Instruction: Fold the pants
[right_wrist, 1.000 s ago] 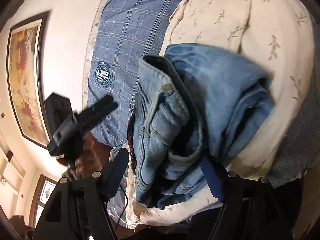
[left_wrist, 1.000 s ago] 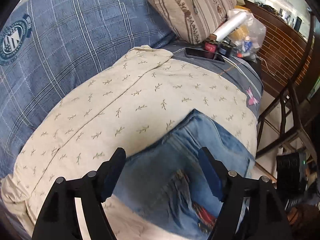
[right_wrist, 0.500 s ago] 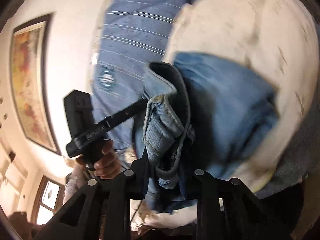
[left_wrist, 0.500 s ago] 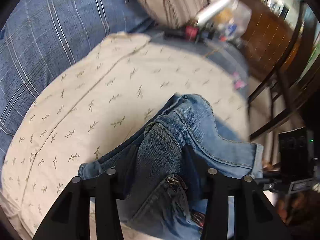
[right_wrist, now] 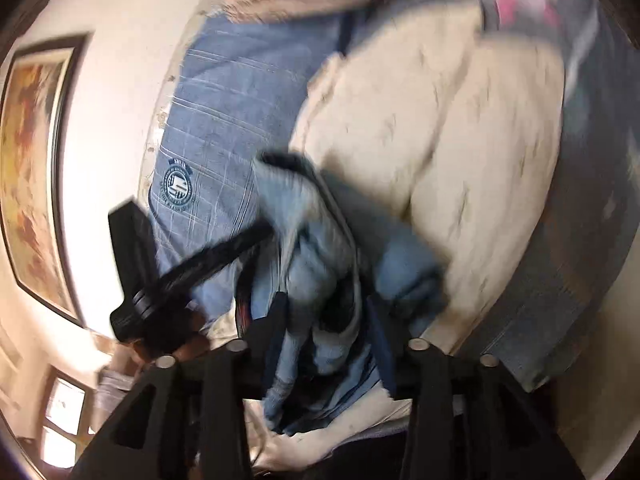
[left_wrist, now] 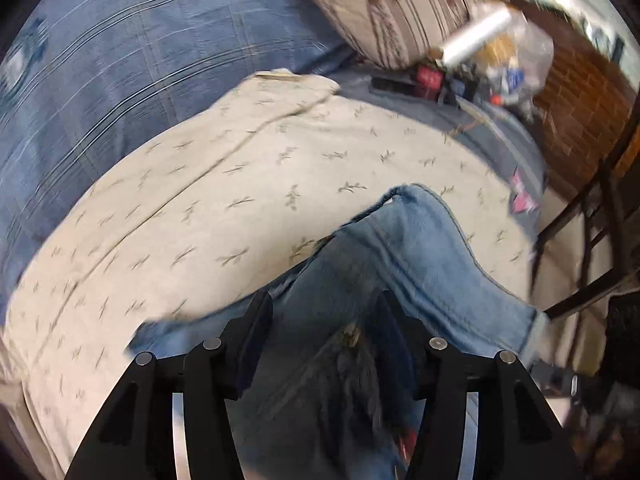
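Blue jeans (left_wrist: 420, 248) lie bunched on a cream leaf-print cover (left_wrist: 240, 184). My left gripper (left_wrist: 324, 304) has a raised ridge of denim between its fingers; the jaws are opening while the pads still touch the cloth. In the right wrist view the jeans (right_wrist: 304, 216) hang in a thick bunch between the fingers of my right gripper (right_wrist: 326, 304). Its jaws are also opening, and the denim still fills the gap. The left gripper (right_wrist: 192, 268) reaches into the jeans from the left there, held by a hand (right_wrist: 188, 344).
A blue plaid sheet (left_wrist: 120, 60) lies behind the cream cover (right_wrist: 440, 120). A striped pillow (left_wrist: 400, 8), a phone (left_wrist: 394, 85) and a plastic bag of clutter (left_wrist: 512, 52) sit at the back. A dark chair frame (left_wrist: 600, 220) stands right. A framed painting (right_wrist: 32, 160) hangs on the wall.
Both grippers were wide over the flat folded jeans, then shut on the denim and pulled it up into a ridge. Both gaps are now somewhat wider than half a second ago.
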A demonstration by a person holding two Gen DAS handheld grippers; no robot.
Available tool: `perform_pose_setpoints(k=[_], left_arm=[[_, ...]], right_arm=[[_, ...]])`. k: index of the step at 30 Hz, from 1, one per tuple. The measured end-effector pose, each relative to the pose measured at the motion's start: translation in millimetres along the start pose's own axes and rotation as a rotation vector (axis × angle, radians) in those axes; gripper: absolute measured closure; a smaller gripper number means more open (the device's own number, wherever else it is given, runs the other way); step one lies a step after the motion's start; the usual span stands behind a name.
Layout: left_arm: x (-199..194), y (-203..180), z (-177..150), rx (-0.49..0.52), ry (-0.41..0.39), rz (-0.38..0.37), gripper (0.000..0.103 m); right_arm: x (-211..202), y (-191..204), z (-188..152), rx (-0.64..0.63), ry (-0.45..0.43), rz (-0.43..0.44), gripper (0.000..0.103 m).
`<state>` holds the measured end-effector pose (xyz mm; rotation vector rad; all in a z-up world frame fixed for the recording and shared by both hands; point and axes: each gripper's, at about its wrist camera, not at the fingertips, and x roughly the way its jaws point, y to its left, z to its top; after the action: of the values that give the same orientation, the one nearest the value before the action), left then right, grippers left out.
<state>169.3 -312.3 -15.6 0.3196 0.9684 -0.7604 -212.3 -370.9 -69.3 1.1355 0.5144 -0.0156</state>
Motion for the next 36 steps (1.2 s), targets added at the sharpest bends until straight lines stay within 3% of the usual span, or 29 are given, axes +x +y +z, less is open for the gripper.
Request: perform_pose_setpoints(k=[2,4,6,8,12,13,14,15,16,18,21,24,28,36], left_arm=[[-31.8,23.5,-7.4,-0.126,-0.036,-0.038,0.046],[-50.6,53.6,-21.8,-0.291,-0.069,0.017,0.038],[-52.9,74.3,-40.8,-0.417,-0.054,0.03,0.038],[-41.9,88.8,-64.3,-0.531,0.004,-0.042,0.038],[-11.6,94.2,-84.5,-0.643,0.088,-0.077,0.038],[-11.8,94.3,-83.6,-0.654,0.083,-0.068,0.041],[-18.1,92.1,-79.7,-0.653,0.054,-0.076,0.056],[-21.9,90.3,-76.7,-0.644,0.036,-0.073,0.06],[-24.0,85.6,-70.5,-0.622,0.024,-0.034,0.06],[-12.6,77.0,-60.9,-0.578,0.036,0.049,0.057],[5.3,73.9,-56.8,-0.584,0.038,0.098,0.055],[8.8,66.8,-52.7,-0.573,0.032,0.114,0.054],[7.0,64.9,-52.2,-0.565,0.031,0.117,0.054],[-14.1,61.3,-57.1,-0.569,0.034,0.12,0.054]], right_arm=[[-21.1,5.4,16.1,-0.038,-0.107,-0.059,0.037],[-22.7,18.3,33.2,-0.062,-0.133,-0.064,0.036],[-5.1,36.7,50.9,-0.116,-0.091,-0.055,0.035],[17.3,58.8,58.0,-0.203,-0.048,-0.071,0.026],[84.3,83.5,63.0,-0.352,0.065,-0.174,0.023],[103.3,87.4,63.2,-0.388,0.102,-0.231,0.038],[113.0,91.8,63.3,-0.415,0.132,-0.223,0.074],[114.4,98.5,63.5,-0.45,0.141,-0.197,0.081],[110.6,106.4,62.9,-0.493,0.117,-0.18,0.082],[112.1,107.9,65.2,-0.555,0.084,-0.235,0.082],[132.7,69.2,73.9,-0.461,0.151,-0.33,0.078],[128.7,52.3,78.4,-0.392,0.144,-0.28,0.07],[127.2,63.2,75.8,-0.405,0.146,-0.305,0.059],[89.6,66.2,71.1,-0.383,0.148,-0.3,0.054]])
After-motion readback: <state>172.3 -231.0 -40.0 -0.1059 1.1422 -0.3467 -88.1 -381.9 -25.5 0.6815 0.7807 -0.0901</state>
